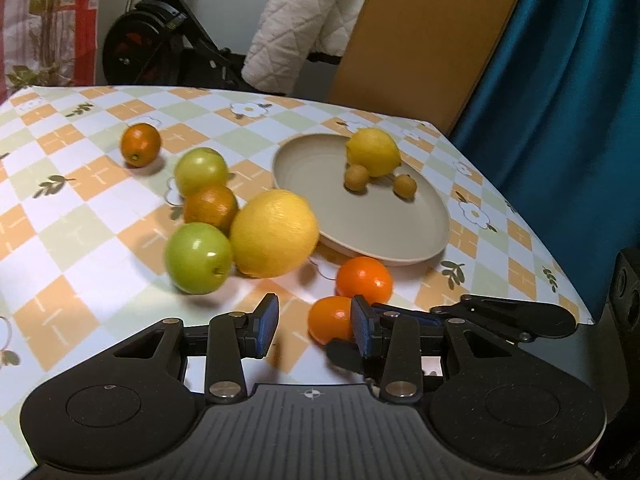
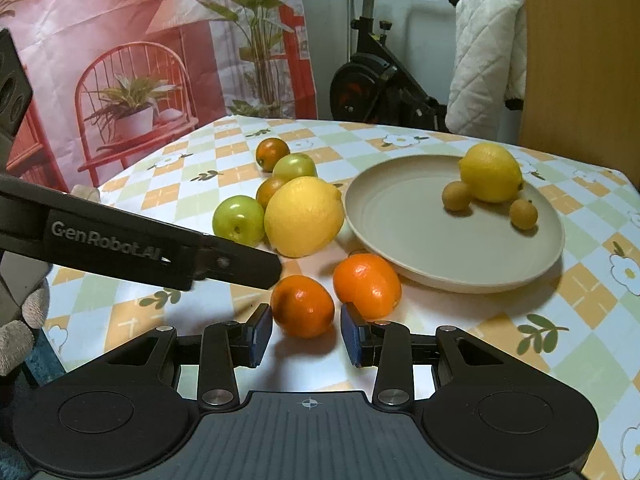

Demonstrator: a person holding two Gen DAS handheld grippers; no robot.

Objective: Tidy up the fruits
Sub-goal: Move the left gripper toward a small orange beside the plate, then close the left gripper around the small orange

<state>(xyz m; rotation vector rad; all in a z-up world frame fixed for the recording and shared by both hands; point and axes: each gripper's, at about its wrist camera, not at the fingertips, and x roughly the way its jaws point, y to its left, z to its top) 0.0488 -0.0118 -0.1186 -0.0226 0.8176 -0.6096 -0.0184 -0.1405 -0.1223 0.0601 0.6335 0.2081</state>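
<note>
Both grippers hang open and empty: the right gripper flanks a glossy, dark-blotched mandarin; the left gripper hovers beside it.

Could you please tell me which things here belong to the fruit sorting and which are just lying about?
Job: plate, lemon on it, big lemon, green apples, oranges, right gripper.
Not the job: exercise bike, white quilt.

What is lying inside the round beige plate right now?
The round beige plate holds one yellow lemon and two small tan round fruits in front of it. The plate surface directly behind the lemon is hidden.
</note>
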